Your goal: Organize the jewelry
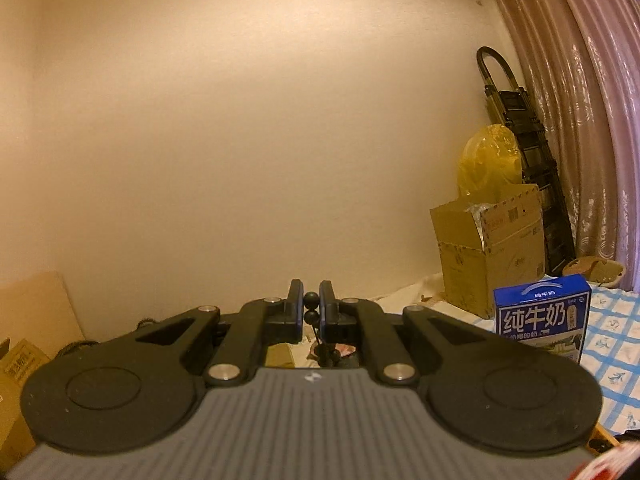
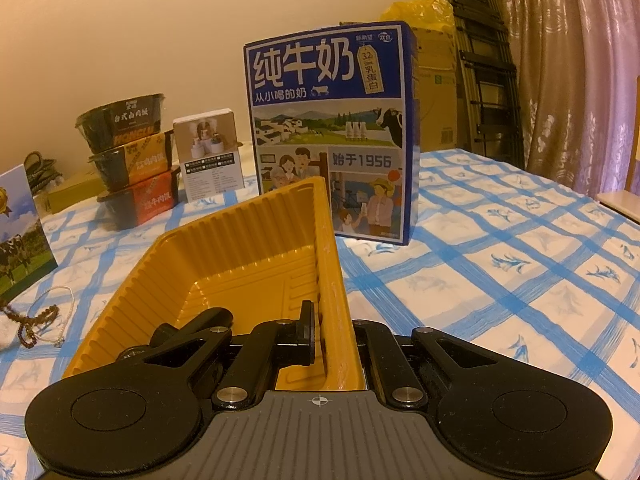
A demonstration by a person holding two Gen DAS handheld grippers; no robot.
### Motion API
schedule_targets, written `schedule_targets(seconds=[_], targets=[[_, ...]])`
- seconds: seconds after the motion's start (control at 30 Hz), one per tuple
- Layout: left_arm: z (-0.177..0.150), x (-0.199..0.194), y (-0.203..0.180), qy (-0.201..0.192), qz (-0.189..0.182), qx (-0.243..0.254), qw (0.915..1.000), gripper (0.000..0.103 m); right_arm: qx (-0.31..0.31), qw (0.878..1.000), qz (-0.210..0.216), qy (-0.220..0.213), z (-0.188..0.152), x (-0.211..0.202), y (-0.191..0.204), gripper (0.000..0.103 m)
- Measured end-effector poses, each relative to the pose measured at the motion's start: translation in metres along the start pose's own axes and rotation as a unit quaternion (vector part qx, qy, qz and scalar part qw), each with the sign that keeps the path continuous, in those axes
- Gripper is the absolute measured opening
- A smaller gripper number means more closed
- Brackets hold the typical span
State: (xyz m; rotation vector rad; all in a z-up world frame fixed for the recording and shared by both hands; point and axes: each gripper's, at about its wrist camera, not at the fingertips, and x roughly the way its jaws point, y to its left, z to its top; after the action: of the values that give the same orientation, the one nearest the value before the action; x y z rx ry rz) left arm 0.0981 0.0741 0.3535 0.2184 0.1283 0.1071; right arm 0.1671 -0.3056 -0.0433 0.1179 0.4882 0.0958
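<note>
Left jaws: nearly together on a black bead strand; two beads show between the pads, and the cord hangs down below them. The left gripper is raised and faces the wall, probably so the strand hangs free for carrying.
Right jaws: pinched on the right wall of the yellow tray; one pad sits inside the wall, the other is hidden behind it. The right gripper appears to hold the tray steady, or slightly tilted, so jewelry can be dropped in.
Tray: one, ribbed, its floor bare where visible; a black clip-like item lies at the near left corner, though I cannot tell what it is.
Loose jewelry: on the surface left of the tray lie a pale bead bracelet and a dark brown strand, touching or overlapping. That makes two at least; the tangle blurs any finer count.
Held jewelry: one strand, in the left jaws, well above the tray.
Task stage: judged mid-way, with one piece in the air, none seen in the tray and two waiting.
Milk box: one blue carton upright just behind the tray, with part of a second card or box at the far left edge.
Food bowls: three, stacked at back left.
Small box: one white box beside the bowls.
Risk: the thin cord could slip from the pads, or snag on a tray rib.
</note>
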Motion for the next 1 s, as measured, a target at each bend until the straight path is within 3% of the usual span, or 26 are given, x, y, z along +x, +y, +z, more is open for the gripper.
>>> schedule_targets(seconds=[0.17, 0.4, 0.63, 0.73, 0.9, 1.0], targets=[[-0.041, 0.005, -0.001, 0.051, 0.001, -0.021, 0.9985, 0.007, 0.001, 1.0, 0.001, 0.0, 0.0, 0.0, 0.0, 0.006], [-0.157, 0.003, 0.008, 0.149, 0.021, -0.063, 0.9866, 0.007, -0.005, 1.0, 0.0, -0.001, -0.002, -0.001, 0.0, 0.006], [-0.289, 0.011, 0.005, 0.286, 0.033, -0.095, 0.9528, 0.01, -0.017, 1.0, -0.001, 0.0, -0.003, -0.004, 0.003, 0.006], [-0.327, 0.017, -0.007, 0.329, 0.011, -0.09, 0.9401, 0.02, -0.021, 1.0, -0.001, 0.003, -0.004, -0.004, 0.003, 0.006], [-0.362, 0.052, -0.052, 0.344, -0.067, -0.039, 0.9358, 0.033, -0.024, 1.0, -0.003, 0.008, -0.006, -0.004, 0.002, 0.006], [-0.373, 0.079, -0.075, 0.345, -0.107, -0.002, 0.9325, 0.034, -0.024, 1.0, -0.004, 0.01, -0.007, -0.003, 0.001, 0.006]])
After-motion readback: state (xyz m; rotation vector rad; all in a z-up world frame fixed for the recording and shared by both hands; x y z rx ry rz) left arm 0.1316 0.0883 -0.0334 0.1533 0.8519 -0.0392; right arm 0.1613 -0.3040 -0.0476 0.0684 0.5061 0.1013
